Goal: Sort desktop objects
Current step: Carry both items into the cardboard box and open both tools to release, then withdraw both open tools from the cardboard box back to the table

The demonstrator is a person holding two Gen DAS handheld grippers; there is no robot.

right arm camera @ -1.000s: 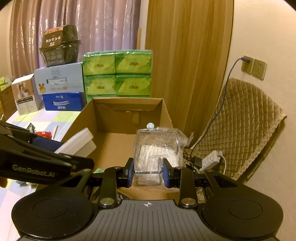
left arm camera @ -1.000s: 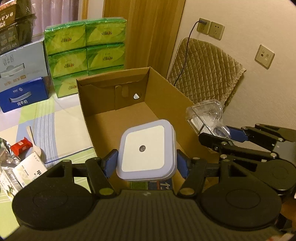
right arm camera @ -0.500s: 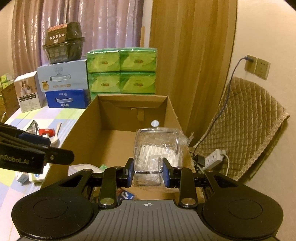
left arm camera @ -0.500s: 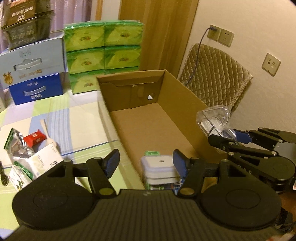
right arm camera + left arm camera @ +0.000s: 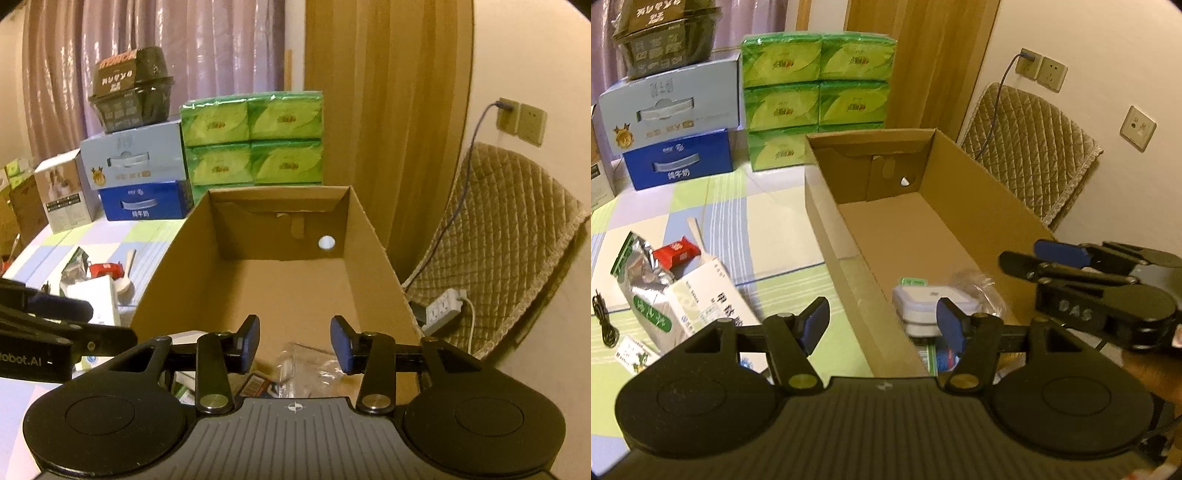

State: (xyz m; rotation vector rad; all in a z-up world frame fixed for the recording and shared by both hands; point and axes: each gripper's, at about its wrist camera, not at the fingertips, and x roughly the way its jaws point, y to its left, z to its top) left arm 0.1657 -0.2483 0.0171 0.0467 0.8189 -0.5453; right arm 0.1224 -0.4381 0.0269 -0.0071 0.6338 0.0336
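Observation:
An open cardboard box (image 5: 964,192) (image 5: 373,254) stands on the checked table. At its near end lie a white square night light (image 5: 923,301) and a clear plastic container (image 5: 982,286) (image 5: 310,363). My left gripper (image 5: 882,323) is open, held over the box's left wall with nothing between its fingers. Over the box's near end my right gripper (image 5: 294,343) is open too and holds nothing; it shows from the side in the left wrist view (image 5: 1056,254). Loose items remain on the table: a silver-green pouch (image 5: 642,291), a red packet (image 5: 676,251) and a white carton (image 5: 709,295).
Green tissue packs (image 5: 816,99) and blue and grey boxes (image 5: 674,136) stand stacked behind the cardboard box. A quilted chair back (image 5: 506,236) and a power strip (image 5: 441,308) are on the right by the wall. A black cable (image 5: 604,321) lies at the table's left.
The left gripper let the night light drop into the box, then drew back left. The right gripper opened and the clear container now lies in the box.

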